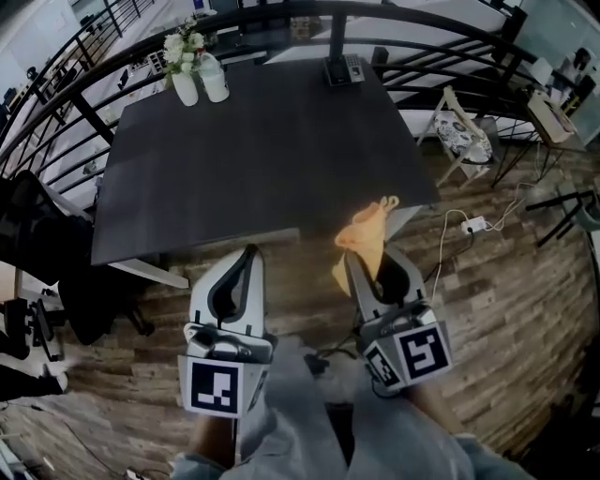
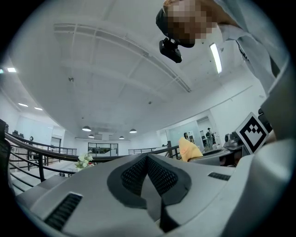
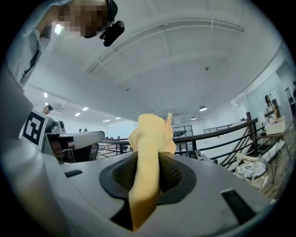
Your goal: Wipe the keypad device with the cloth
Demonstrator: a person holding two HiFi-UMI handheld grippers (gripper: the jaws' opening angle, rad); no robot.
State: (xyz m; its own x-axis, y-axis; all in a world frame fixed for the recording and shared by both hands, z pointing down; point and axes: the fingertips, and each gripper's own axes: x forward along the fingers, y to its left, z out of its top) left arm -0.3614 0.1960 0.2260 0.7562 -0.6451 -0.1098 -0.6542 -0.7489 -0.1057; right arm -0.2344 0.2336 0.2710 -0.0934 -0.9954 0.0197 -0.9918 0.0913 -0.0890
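In the head view we see a dark table [image 1: 253,159] on a wooden floor, with a curved black railing [image 1: 281,17] behind it. The keypad device [image 1: 343,70] stands at the table's far edge, towards the right, well apart from both grippers. Two white vases with flowers [image 1: 195,75] stand near the far left corner. We hold both grippers just short of the table's near edge. The left gripper [image 1: 250,253] points at that edge with nothing in it. The right gripper [image 1: 367,267] carries the yellow-orange cloth [image 1: 366,234], which bunches up above its tips and overlaps the table's near right corner.

In the left gripper view we find the left gripper [image 2: 147,158] with its jaws closed together, pad meeting pad and nothing between them. The cloth [image 2: 189,150] shows to the right, and the flowers [image 2: 84,160] far off to the left.

In the right gripper view the right gripper [image 3: 149,163] is clamped on the cloth [image 3: 147,148]. A folded strip of it runs down between the pads, and a bunched end stands up above the tips. The railing [image 3: 217,133] curves away behind.
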